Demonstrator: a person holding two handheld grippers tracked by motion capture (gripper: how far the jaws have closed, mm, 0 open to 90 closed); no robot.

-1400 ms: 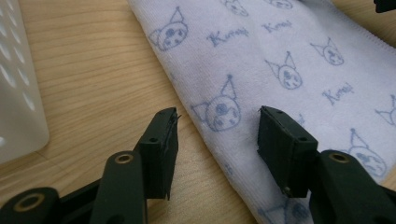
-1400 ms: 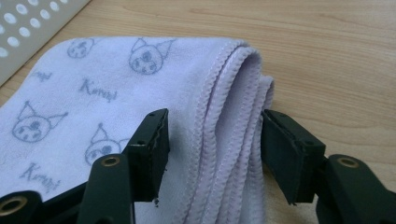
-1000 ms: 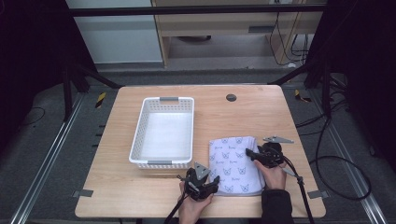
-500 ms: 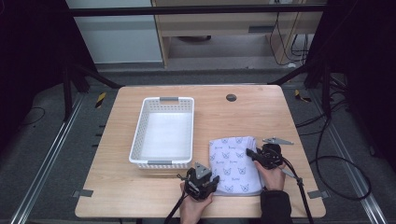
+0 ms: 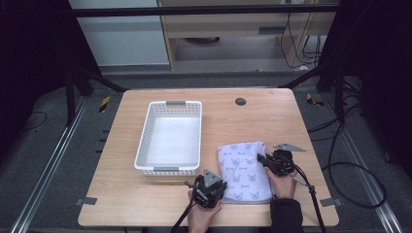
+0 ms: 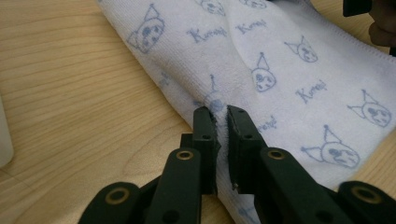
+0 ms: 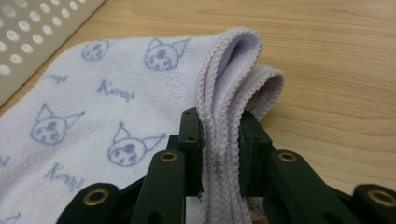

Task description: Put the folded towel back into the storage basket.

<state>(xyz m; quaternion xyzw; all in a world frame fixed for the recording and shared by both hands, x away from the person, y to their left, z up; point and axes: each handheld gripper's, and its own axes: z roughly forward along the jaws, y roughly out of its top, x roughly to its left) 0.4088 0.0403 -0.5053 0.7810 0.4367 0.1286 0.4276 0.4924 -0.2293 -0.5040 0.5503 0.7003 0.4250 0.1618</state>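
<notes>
Towel, one, white with pale blue cartoon-face print and lettering, folded, lying on the near right part of the wooden table, just right of the white perforated basket; basket empty

Grip, right: right gripper clamped on the stacked hemmed edges at the towel's right side; several layers bunch between the jaws, an outer fold bulging free beside them

Grip, left: left gripper pinched on a thin ridge of cloth at the near left edge, jaws almost touching

Risks, judged:
- left hold is shallow; a lift or pull may slide the ridge out
- right jaws may not hold every layer; the loose fold could drop and undo the fold
- uneven lifting would skew or drag the towel across the table
- basket rim close by; a low carry could snag the hanging cloth
</notes>
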